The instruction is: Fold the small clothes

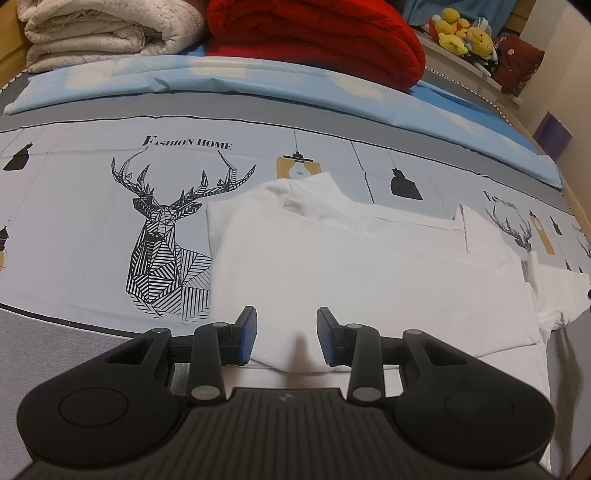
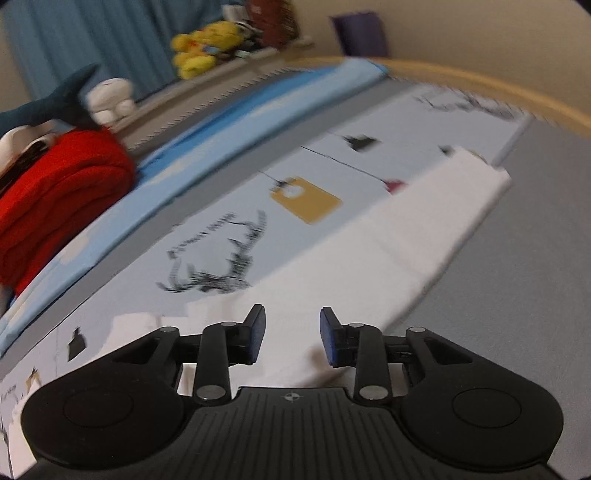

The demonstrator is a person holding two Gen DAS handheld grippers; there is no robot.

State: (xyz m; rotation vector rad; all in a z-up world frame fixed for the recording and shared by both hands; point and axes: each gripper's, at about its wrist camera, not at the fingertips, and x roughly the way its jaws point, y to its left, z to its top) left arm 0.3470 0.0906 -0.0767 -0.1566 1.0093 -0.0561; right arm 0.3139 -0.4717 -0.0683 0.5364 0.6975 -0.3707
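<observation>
A white cotton garment [image 1: 369, 266], partly folded into flat layered panels, lies spread on the printed bedsheet [image 1: 74, 221], just right of the black line-drawn stag's head [image 1: 162, 236] and below the words "FASHION HOME". Its collar end points toward the far side of the bed, and its near edge runs directly under the left gripper [image 1: 287, 338], whose blue-padded fingers [image 1: 248, 332] stand spread apart with nothing between them but the white cloth lying beneath; whether the tips touch the fabric cannot be told. In the right wrist view, which is blurred, the same white garment [image 2: 424, 229] stretches as a long band away from the right gripper [image 2: 292, 336] toward the far right, its near part lying under and between the parted fingers [image 2: 330, 339], which likewise clasp nothing. The sheet there shows a yellow lamp motif [image 2: 306, 199] and a smeared stag print beside the garment's left edge, while plain grey bedding [image 2: 517, 295] borders its right edge. Farther off, a light blue folded sheet [image 1: 258, 85] crosses the bed, with a thick red knitted blanket [image 1: 314, 40] and a cream folded quilt [image 1: 103, 33] stacked behind it. Yellow plush toys [image 1: 461, 33] sit on a ledge at the far right by the wall.
</observation>
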